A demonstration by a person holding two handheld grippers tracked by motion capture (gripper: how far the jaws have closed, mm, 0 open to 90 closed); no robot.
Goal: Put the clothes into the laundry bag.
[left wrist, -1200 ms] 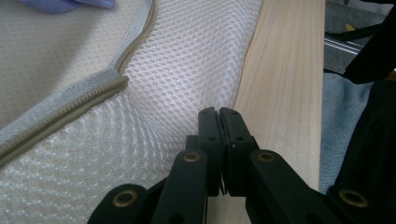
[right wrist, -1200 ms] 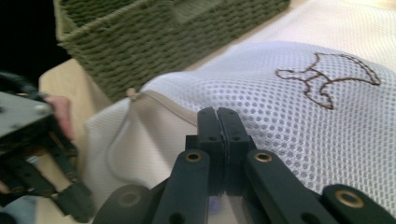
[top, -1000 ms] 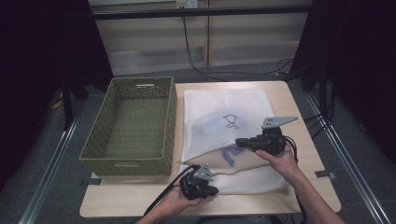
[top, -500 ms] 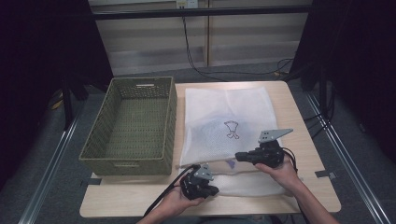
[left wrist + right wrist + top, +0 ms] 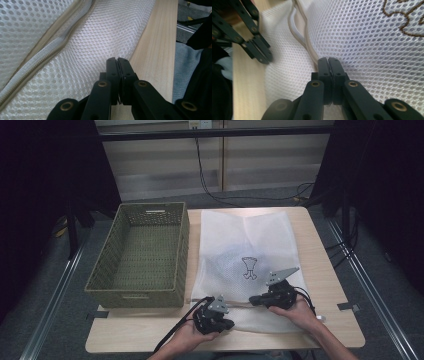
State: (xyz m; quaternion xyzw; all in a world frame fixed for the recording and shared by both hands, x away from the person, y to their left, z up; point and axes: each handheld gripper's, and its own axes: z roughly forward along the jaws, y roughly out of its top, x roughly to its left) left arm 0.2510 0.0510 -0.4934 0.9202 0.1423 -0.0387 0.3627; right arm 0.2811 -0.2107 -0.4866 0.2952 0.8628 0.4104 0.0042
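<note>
While the white mesh laundry bag [image 5: 245, 265] lies flat on the wooden table [image 5: 325, 270], its long axis runs away from the person, zipper edge [image 5: 47, 52] at the near end. Just beside that end, the left gripper [image 5: 225, 324] and right gripper [image 5: 255, 300] have jaws pressed together, pinching nothing. A wicker basket [image 5: 140, 255] stands left.

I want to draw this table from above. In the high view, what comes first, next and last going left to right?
Green woven basket → white mesh laundry bag → bare strip of the wooden table at the right edge.
</note>
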